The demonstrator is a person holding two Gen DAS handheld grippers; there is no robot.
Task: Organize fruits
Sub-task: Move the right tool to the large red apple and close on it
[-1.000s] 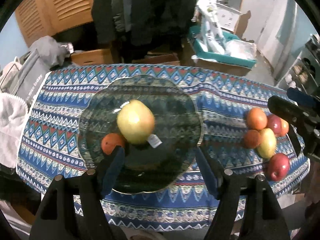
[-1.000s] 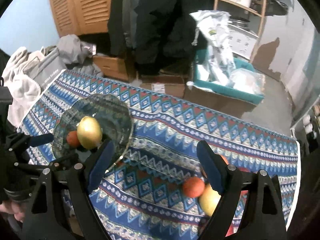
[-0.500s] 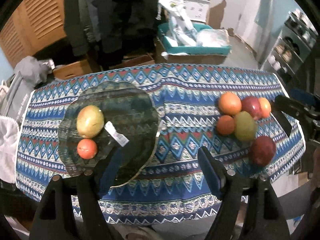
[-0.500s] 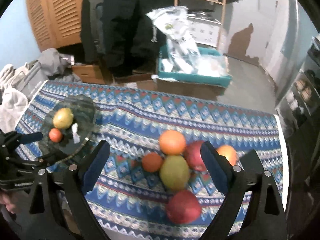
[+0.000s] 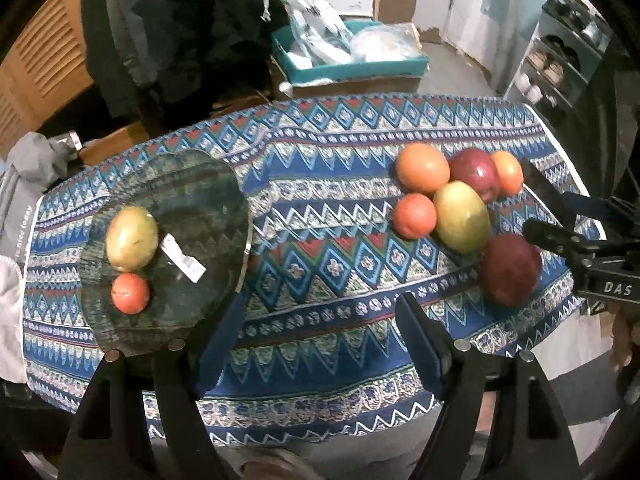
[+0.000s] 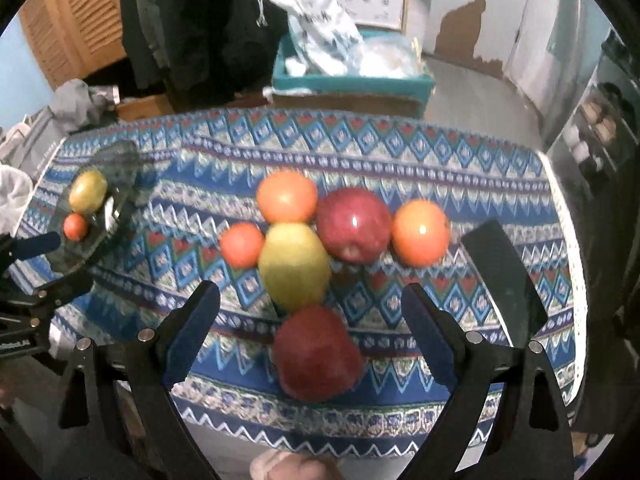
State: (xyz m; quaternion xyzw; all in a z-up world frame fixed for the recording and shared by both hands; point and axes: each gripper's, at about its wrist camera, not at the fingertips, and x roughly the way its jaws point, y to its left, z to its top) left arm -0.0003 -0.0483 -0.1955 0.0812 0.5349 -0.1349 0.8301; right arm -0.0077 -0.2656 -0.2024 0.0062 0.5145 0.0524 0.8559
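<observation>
Our left gripper (image 5: pixel 318 344) and right gripper (image 6: pixel 310 332) look the same: black angular arms with cut-out slots, silver screws near the jaws, blue pads inside. White "DAS" lettering shows on one.

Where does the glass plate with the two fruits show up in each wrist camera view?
Left wrist: glass plate at left, beside the left finger.
Right wrist: glass plate small at far left edge.
Shared landmark: the yellow-green mango in the fruit cluster.
</observation>
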